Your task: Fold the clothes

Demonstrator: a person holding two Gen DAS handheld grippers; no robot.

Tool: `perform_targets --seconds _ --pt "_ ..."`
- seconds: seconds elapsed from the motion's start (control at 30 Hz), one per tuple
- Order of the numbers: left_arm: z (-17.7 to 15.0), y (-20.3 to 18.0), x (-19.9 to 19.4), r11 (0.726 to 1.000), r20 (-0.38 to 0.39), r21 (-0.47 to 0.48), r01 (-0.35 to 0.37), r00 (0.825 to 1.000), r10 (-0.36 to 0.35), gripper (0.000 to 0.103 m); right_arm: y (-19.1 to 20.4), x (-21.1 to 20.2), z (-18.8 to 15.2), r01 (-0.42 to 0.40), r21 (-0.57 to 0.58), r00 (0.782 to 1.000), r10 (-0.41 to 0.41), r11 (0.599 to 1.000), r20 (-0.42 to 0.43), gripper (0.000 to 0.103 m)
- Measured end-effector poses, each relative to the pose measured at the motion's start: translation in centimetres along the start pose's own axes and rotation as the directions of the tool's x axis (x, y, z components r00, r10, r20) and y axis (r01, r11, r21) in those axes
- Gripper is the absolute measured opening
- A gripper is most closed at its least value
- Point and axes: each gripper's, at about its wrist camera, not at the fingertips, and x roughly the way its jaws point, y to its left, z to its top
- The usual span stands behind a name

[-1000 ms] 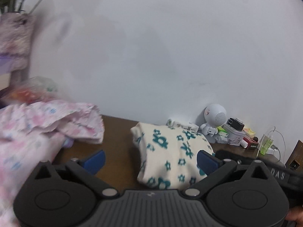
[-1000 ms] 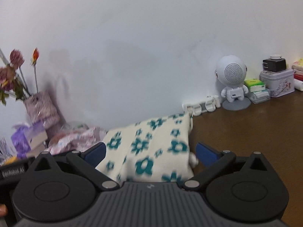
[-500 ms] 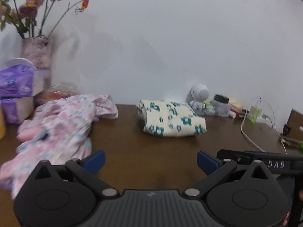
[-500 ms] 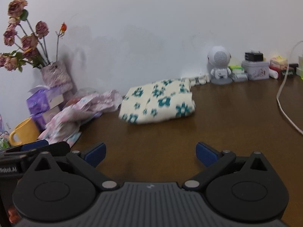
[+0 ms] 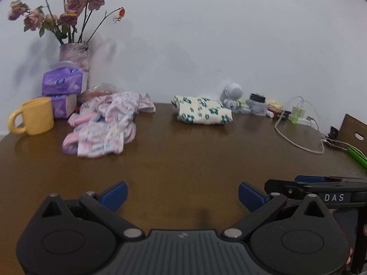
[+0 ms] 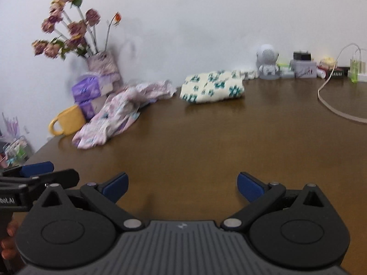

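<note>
A folded cream garment with teal flowers (image 5: 203, 113) (image 6: 212, 89) lies at the back of the brown table (image 5: 183, 158), near the wall. A crumpled pink floral garment (image 5: 107, 123) (image 6: 121, 112) sits in a heap to its left. My left gripper (image 5: 182, 194) is open and empty above the table's near part, far from both garments. My right gripper (image 6: 182, 186) is open and empty too, level with it. Each gripper shows at the edge of the other's view: the right gripper (image 5: 321, 188) and the left gripper (image 6: 34, 171).
A yellow mug (image 5: 32, 119), purple tissue packs (image 5: 62, 84) and a vase of dried roses (image 5: 73, 52) stand at the back left. A white robot figure (image 5: 232, 95), small boxes, a charger and a white cable (image 5: 298, 139) line the back right. A hand (image 6: 9, 243) holds the left gripper.
Both grippers have drawn back from the folded flowered garment toward the table's near side. The garment stays at the back; the pink heap, mug and vase have come into view.
</note>
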Motion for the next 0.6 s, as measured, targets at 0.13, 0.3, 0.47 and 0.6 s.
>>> perform_targets --seconds 0.13,0.3,0.47,0.6 --pt "-1.8 -0.8 -2.1 0.997 0.049 0.071 -0.037 0.998 0.033 0.103 0.3 -2.2 -1.9 -0.014 0.035 1.000 0.014 0.999 0.018 0.103" --pt "-2.9 -1.0 -2.8 0.996 0.043 0.082 -0.047 0.998 0.044 0.103 2.4 -4.4 -3.4 0.030 -0.075 0.996 -0.024 0.997 0.081 0.103" --pt "-3.7 0.4 -2.3 1.000 0.021 -0.010 -0.026 0.999 0.027 0.103 3.4 -5.1 -4.1 0.040 -0.119 0.993 -0.027 0.992 0.112 0.103" --pt "-3.7 0.9 -1.9 0.999 0.002 -0.045 -0.021 1.000 0.021 0.103 3.5 -5.1 -4.1 0.043 -0.122 0.994 -0.030 0.992 0.107 0.103"
